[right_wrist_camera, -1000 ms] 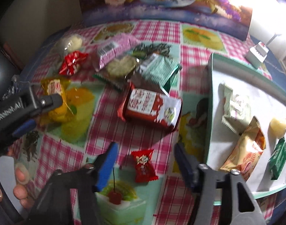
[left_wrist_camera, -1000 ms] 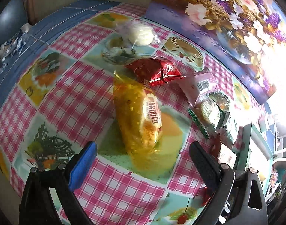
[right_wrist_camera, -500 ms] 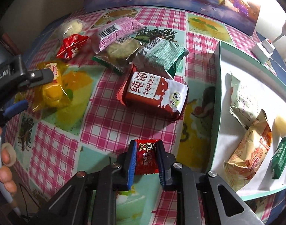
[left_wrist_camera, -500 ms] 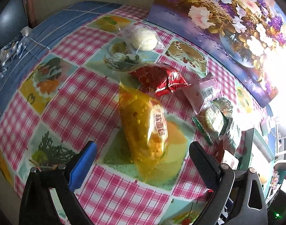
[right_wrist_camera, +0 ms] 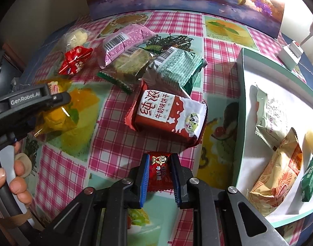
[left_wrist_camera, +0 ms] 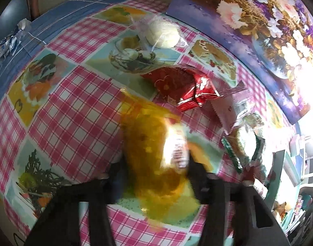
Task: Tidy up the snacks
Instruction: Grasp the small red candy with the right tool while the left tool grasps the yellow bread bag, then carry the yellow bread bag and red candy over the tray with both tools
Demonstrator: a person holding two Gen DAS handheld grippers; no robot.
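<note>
My left gripper [left_wrist_camera: 154, 172] is shut on the yellow bread packet [left_wrist_camera: 150, 151], which rests on the checked tablecloth; the view is blurred. The packet also shows in the right wrist view [right_wrist_camera: 55, 114] under the left gripper [right_wrist_camera: 39, 110]. My right gripper [right_wrist_camera: 159, 176] is shut on a small red candy packet [right_wrist_camera: 159, 172], held just above the cloth. To its right stands the teal tray [right_wrist_camera: 239, 106] holding several snacks.
A red biscuit box [right_wrist_camera: 168, 116], a green packet [right_wrist_camera: 177, 67], a pink packet [right_wrist_camera: 123, 41], a red foil packet [left_wrist_camera: 183, 86] and a white bun [left_wrist_camera: 162, 32] lie on the cloth. A flower picture [left_wrist_camera: 259, 20] stands at the back. A white device [right_wrist_camera: 290, 54] sits beyond the tray.
My left gripper moved forward and closed on the yellow bread packet. My right gripper closed on the small red candy packet and lifted it slightly.
</note>
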